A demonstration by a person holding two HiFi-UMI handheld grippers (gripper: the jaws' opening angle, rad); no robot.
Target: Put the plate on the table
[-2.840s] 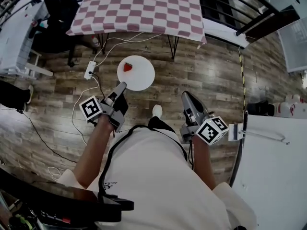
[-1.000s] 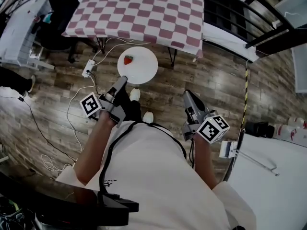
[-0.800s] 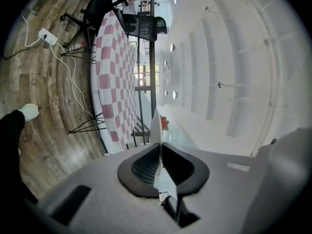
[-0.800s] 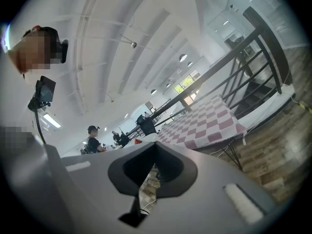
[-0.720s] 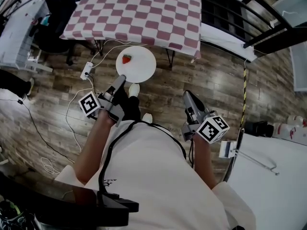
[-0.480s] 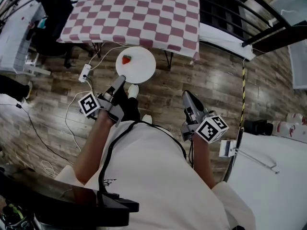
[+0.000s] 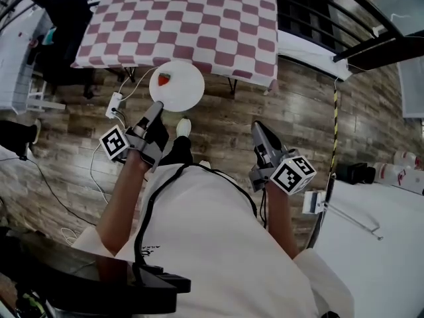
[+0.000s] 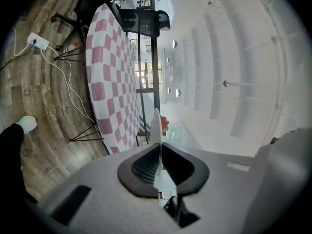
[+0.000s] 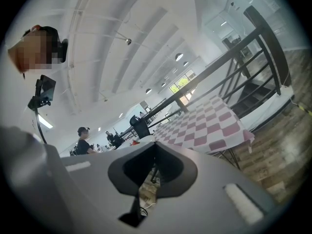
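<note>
A round white plate with a red strawberry on it hangs over the wood floor, its far rim at the near edge of the table with the pink-and-white checked cloth. My left gripper is shut on the plate's near rim. In the left gripper view the plate shows edge-on between the pads, with the strawberry beyond and the table to the left. My right gripper hangs lower at the right, shut and holding nothing. The right gripper view shows the table ahead.
A white power strip with trailing cables lies on the floor under the plate's left side. A black railing runs behind the table at the right. A white table stands at the lower right, and a black chair at the upper left.
The plate, held by my left gripper, has come forward and left up to the checked table's near edge. The table now looks closer. My right gripper has hardly moved.
</note>
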